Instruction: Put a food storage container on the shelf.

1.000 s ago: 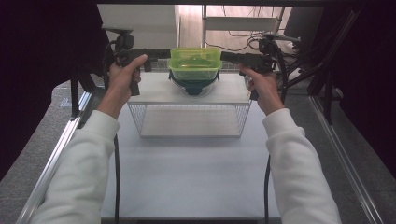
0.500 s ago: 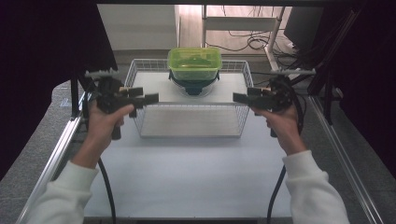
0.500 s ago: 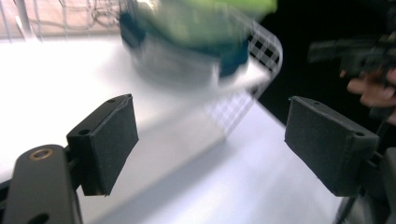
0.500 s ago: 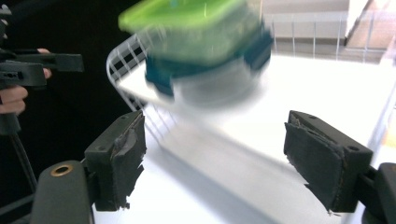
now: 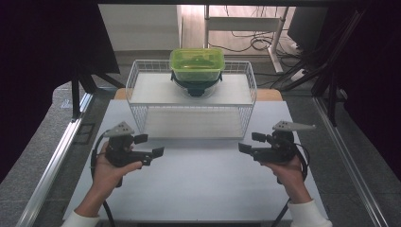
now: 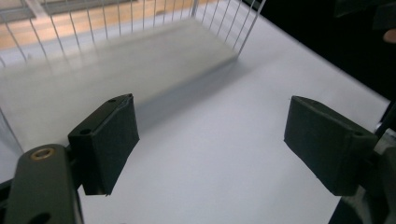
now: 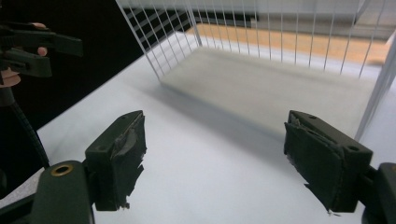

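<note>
Lidded container (image 5: pixel 197 63) on wire rack (image 5: pixel 142 75) at table's (image 5: pixel 198 184) far end, grippers nearer.

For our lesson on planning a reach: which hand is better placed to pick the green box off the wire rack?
Left, though barely. The left tongs and right tongs hang open and empty in front of the wire rack, either side of the green box; the left look slightly nearer it.
</note>
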{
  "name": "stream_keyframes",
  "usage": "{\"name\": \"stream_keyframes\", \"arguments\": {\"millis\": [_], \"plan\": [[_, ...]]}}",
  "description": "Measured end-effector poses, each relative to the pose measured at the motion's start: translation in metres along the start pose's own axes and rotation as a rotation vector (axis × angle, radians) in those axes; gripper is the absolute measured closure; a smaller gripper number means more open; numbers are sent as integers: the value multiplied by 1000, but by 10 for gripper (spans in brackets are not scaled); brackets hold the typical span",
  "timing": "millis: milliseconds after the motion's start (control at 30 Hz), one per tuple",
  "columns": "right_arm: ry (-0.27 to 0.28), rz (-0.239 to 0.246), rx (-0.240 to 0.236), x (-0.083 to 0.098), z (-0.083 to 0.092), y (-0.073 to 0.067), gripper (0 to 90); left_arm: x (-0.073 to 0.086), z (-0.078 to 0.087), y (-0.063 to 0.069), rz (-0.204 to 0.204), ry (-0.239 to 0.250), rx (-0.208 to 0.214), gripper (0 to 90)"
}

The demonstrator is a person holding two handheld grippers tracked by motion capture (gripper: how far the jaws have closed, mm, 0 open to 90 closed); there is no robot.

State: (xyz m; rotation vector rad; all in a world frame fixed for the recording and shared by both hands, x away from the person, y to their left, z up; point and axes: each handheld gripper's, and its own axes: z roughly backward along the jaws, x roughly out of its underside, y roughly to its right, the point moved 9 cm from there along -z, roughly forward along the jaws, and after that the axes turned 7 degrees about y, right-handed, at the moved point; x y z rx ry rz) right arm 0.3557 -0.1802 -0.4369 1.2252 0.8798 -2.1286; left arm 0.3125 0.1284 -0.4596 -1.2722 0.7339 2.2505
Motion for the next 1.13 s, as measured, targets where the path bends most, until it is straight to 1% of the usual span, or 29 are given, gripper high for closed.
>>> {"name": "stream_keyframes", "arguments": {"millis": [100, 167, 233, 267, 300, 333, 367, 433, 500, 633, 700, 800, 967, 1033, 1067, 1133], "plan": [[-34, -9, 1, 23, -5, 3, 208, 19, -8, -2, -14, -26, -22, 168], [-46, -12, 2, 34, -8, 3, 208, 31, -15, -5, 8, -41, -24, 168], [-75, -11, 4, 45, -12, 4, 208, 42, -21, -11, 14, -60, -44, 169], [-85, -5, 8, 49, -13, 5, 208, 47, -23, -13, 23, -61, -46, 172], [-88, -7, 9, 53, -15, 5, 208, 52, -25, -15, 34, -61, -48, 179], [-93, -10, 5, 56, -17, 5, 208, 57, -28, -17, 39, -77, -54, 185], [-98, -8, 4, 59, -19, 6, 208, 62, -30, -17, 32, -100, -52, 185], [-114, -5, 9, 65, -23, 8, 208, 70, -33, -19, 34, -107, -62, 181], [-127, -8, 11, 71, -27, 10, 208, 78, -35, -21, 38, -128, -66, 181], [-159, 2, 26, 81, -32, 16, 205, 92, -39, -25, 61, -156, -70, 182], [-160, 0, 32, 82, -32, 18, 206, 95, -40, -27, 61, -164, -75, 181], [-153, -5, 29, 81, -31, 18, 206, 96, -41, -26, 69, -163, -73, 180], [-142, 2, 20, 79, -30, 16, 205, 91, -37, -26, 49, -143, -87, 176], [-139, 15, 17, 79, -30, 15, 202, 90, -36, -30, 53, -135, -97, 175], [-138, 29, 18, 79, -31, 15, 196, 90, -35, -32, 57, -134, -103, 174], [-137, 38, 18, 79, -31, 15, 186, 91, -35, -36, 61, -137, -108, 171]]}}
